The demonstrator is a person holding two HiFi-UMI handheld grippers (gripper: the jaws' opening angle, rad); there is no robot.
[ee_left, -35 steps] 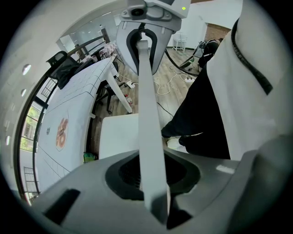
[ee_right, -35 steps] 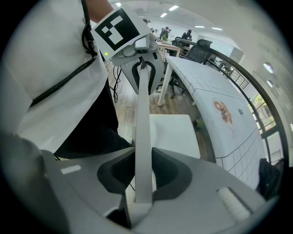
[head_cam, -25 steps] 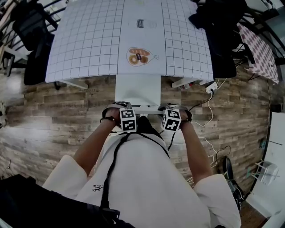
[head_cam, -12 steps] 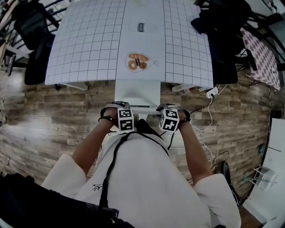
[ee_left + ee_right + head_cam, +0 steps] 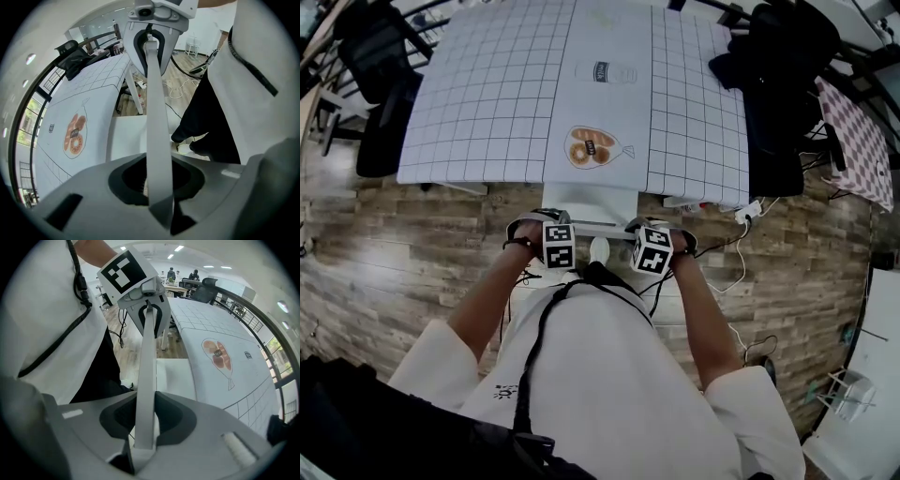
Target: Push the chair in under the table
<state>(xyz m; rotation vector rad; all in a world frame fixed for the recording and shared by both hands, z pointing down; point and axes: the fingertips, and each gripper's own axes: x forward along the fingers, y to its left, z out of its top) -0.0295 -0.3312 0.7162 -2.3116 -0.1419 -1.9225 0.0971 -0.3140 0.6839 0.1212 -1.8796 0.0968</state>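
A white chair (image 5: 589, 202) stands at the near edge of the table (image 5: 487, 94), which has a white grid cloth with a doughnut picture; the front of the seat is under the table edge. My left gripper (image 5: 551, 236) and right gripper (image 5: 652, 246) are both shut on the chair's thin top back rail (image 5: 598, 230), one near each end. In the left gripper view the rail (image 5: 157, 131) runs between the jaws of my left gripper (image 5: 157, 187) to the right gripper (image 5: 157, 28). In the right gripper view my right gripper (image 5: 143, 425) clamps the rail (image 5: 147, 376).
Black office chairs (image 5: 380, 103) stand at the table's left. A black chair draped with dark clothes (image 5: 773, 94) is at its right. A power strip with cables (image 5: 745, 211) lies on the wooden floor at the right. A checked table (image 5: 862, 122) is further right.
Both grippers and the chair have moved towards the table. Less of the seat shows in front of the table edge than a second ago.
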